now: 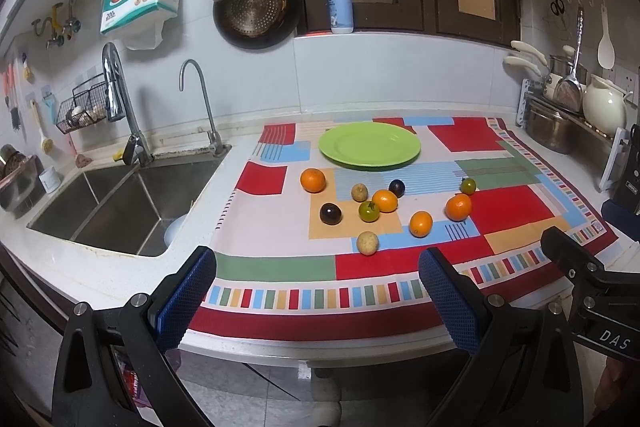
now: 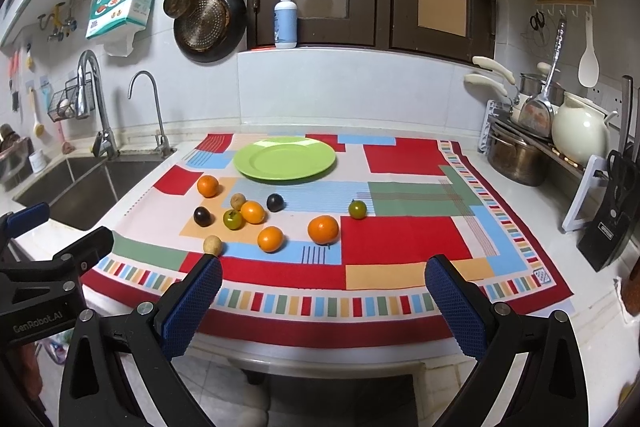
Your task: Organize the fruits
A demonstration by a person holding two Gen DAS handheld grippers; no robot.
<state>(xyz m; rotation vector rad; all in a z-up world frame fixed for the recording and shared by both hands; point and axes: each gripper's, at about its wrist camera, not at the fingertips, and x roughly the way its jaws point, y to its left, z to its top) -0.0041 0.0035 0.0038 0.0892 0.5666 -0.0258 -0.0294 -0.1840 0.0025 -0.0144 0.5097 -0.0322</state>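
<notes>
An empty green plate [image 1: 370,145] [image 2: 285,159] sits at the back of a colourful cloth [image 1: 280,223] [image 2: 404,239]. Several small fruits lie loose in front of it: oranges [image 1: 313,180] [image 2: 323,229], dark plums [image 1: 330,213] [image 2: 275,202], green tomatoes [image 1: 369,211] [image 2: 357,209] and tan round fruits [image 1: 367,243] [image 2: 213,245]. My left gripper [image 1: 316,291] is open and empty over the cloth's front edge. My right gripper [image 2: 323,297] is open and empty, also at the front edge, to the right of the left one.
A steel sink [image 1: 116,207] with two taps lies left of the cloth. A dish rack with pots and a cream kettle [image 2: 580,135] and a knife block [image 2: 608,223] stand on the right. Pans [image 1: 256,11] hang on the wall.
</notes>
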